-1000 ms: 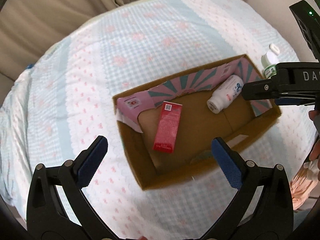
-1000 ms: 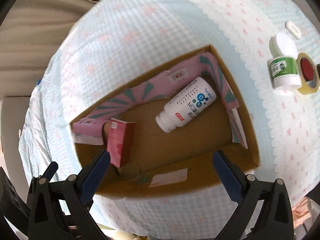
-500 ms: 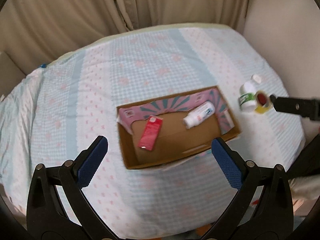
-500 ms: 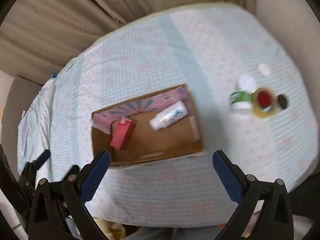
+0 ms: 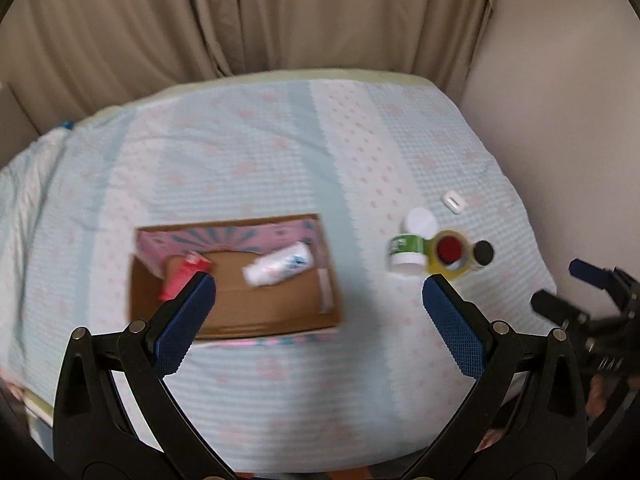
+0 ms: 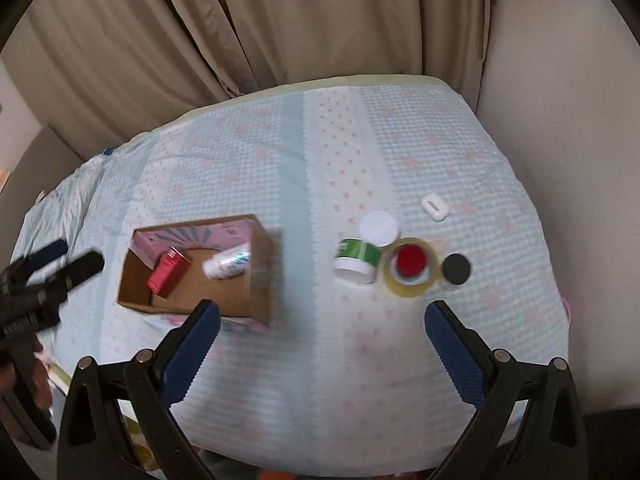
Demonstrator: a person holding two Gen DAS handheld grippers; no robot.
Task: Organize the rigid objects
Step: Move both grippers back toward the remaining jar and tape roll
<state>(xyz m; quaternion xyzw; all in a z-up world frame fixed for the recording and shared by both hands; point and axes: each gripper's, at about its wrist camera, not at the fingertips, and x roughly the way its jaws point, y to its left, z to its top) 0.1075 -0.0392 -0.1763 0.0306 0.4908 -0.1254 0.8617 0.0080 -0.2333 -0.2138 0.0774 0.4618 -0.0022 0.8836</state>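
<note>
A cardboard box (image 5: pixel 256 320) (image 6: pixel 260 280) lies on the bed and holds a red carton (image 5: pixel 182 278) (image 6: pixel 166 274) and a white bottle (image 5: pixel 280 268) (image 6: pixel 224 264). To its right stand a green-labelled white jar (image 5: pixel 408 248) (image 6: pixel 358 258), a tape roll (image 5: pixel 450 256) (image 6: pixel 410 268) around a red cap, a black-lidded item (image 5: pixel 483 254) (image 6: pixel 456 270) and a small white case (image 5: pixel 453 200) (image 6: pixel 435 206). My left gripper (image 5: pixel 320 320) is open and empty, high above the near side. My right gripper (image 6: pixel 322 340) is open and empty too.
The bed has a pale blue checked cover (image 5: pixel 280 160) (image 6: pixel 320 160). Beige curtains (image 5: pixel 240 20) hang behind it and a wall (image 5: pixel 560 120) stands at the right. The right gripper shows at the edge of the left wrist view (image 5: pixel 580 300).
Both grippers have pulled up and back from the box, so the whole bed now shows. The views are blurred by motion. The objects have not moved.
</note>
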